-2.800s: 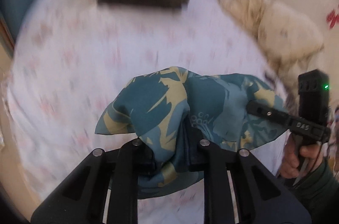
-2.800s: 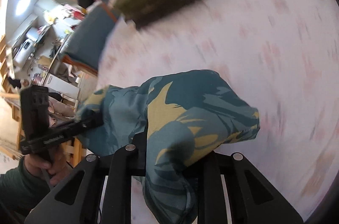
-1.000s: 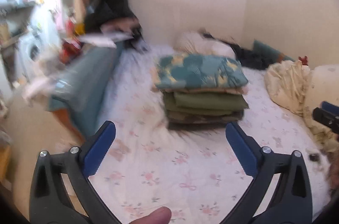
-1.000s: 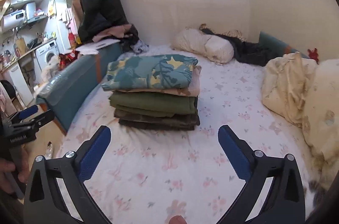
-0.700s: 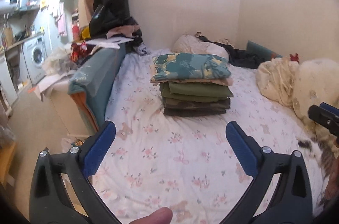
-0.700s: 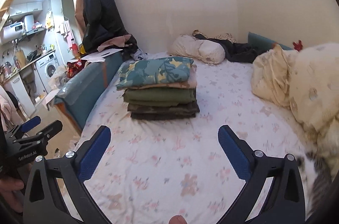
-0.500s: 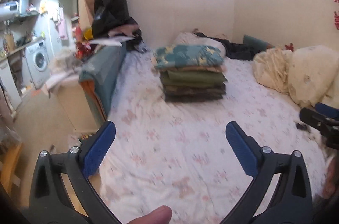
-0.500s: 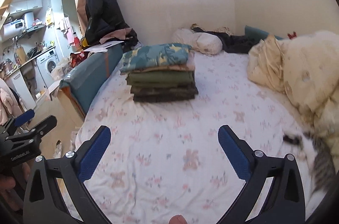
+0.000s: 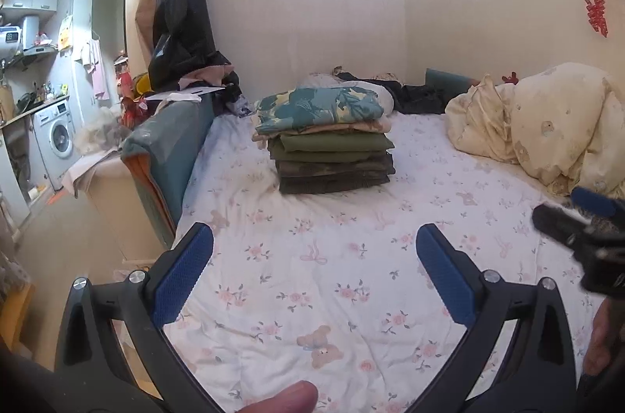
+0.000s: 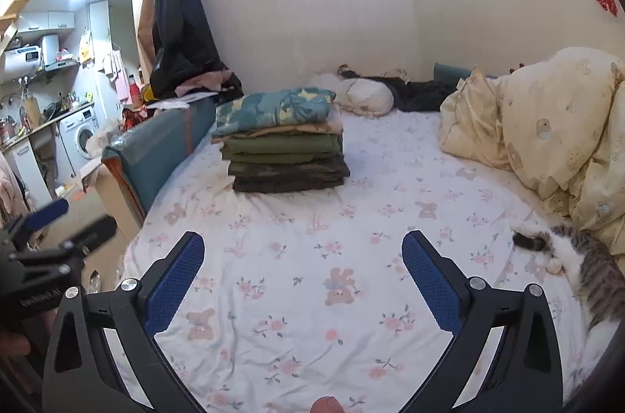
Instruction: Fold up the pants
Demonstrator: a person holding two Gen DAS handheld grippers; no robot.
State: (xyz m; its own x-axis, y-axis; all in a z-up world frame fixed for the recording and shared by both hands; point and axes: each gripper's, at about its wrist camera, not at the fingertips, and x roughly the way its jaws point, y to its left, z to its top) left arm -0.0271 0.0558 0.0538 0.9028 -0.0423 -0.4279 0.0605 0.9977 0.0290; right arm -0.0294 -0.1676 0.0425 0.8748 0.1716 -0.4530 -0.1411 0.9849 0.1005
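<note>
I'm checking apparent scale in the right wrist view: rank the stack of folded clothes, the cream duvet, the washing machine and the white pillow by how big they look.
Largest to smallest:
1. cream duvet
2. stack of folded clothes
3. white pillow and washing machine: they look about alike, and the machine is farther off, so I leave them unranked.

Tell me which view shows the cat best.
Right wrist. The cat lies on the sheet at the right edge, with striped fur and paws visible. In the left wrist view the right hand-held gripper covers that spot; only a blurred patch of fur shows.
</note>
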